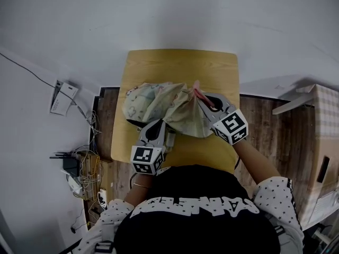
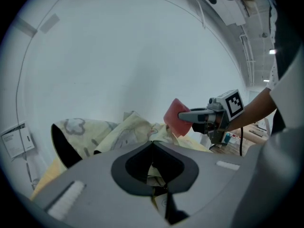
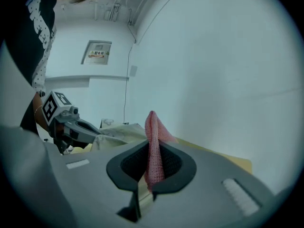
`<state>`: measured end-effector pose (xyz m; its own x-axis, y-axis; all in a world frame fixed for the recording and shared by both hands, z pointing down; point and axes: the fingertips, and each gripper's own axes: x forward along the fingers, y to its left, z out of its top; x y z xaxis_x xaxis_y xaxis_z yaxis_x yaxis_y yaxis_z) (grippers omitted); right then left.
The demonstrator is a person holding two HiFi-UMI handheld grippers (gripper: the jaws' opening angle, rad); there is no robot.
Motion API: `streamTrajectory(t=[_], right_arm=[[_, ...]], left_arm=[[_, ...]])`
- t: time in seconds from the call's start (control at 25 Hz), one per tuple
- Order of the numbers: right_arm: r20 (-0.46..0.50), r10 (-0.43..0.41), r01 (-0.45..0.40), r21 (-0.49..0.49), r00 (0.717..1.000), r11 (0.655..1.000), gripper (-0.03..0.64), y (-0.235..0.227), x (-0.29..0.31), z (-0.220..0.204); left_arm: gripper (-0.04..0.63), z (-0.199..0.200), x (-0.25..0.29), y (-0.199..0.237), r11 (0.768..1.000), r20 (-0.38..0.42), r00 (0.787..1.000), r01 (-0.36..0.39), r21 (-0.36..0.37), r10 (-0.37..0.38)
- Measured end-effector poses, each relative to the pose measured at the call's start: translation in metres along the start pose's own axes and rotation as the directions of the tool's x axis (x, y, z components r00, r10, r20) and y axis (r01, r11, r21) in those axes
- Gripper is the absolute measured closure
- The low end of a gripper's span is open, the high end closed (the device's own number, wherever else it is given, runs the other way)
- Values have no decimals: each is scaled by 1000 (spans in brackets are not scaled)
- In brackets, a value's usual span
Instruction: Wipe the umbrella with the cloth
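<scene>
The left gripper (image 2: 153,172) has its jaws pressed together, pinching a fold of the pale patterned umbrella (image 1: 159,103). The umbrella's crumpled canopy spreads just ahead of those jaws on a wooden table (image 1: 180,62). The right gripper (image 3: 151,167) pinches a pink cloth (image 3: 153,137), which stands upright between its jaws and pokes past their tips, right beside the umbrella's fabric. Whether the cloth touches the fabric is unclear.

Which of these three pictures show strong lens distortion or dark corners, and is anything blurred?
Head view: even soft light, no glare, the umbrella sharp. Left gripper view: round fisheye picture with black corners, the umbrella sharp there too. Right gripper view: the same fisheye shape and black corners, the cloth sharp, no motion blur visible.
</scene>
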<state>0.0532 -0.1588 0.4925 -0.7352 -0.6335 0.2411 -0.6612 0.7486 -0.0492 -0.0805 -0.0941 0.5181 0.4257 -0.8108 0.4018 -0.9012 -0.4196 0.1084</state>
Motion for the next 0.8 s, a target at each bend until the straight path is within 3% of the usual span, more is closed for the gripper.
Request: streamTrajectory(t=[0.36,0.8], right_arm=[[-101,84,-80,46,991,996,583,16,14,-37],[-128,125,-117,72,984,991,583,45,7,-51]], left_arm=[[594,-2,1,2,1000,-7,1000,-12,-5,12],[594,-4,2,1,1000,-10,1000,1,-21,-1]])
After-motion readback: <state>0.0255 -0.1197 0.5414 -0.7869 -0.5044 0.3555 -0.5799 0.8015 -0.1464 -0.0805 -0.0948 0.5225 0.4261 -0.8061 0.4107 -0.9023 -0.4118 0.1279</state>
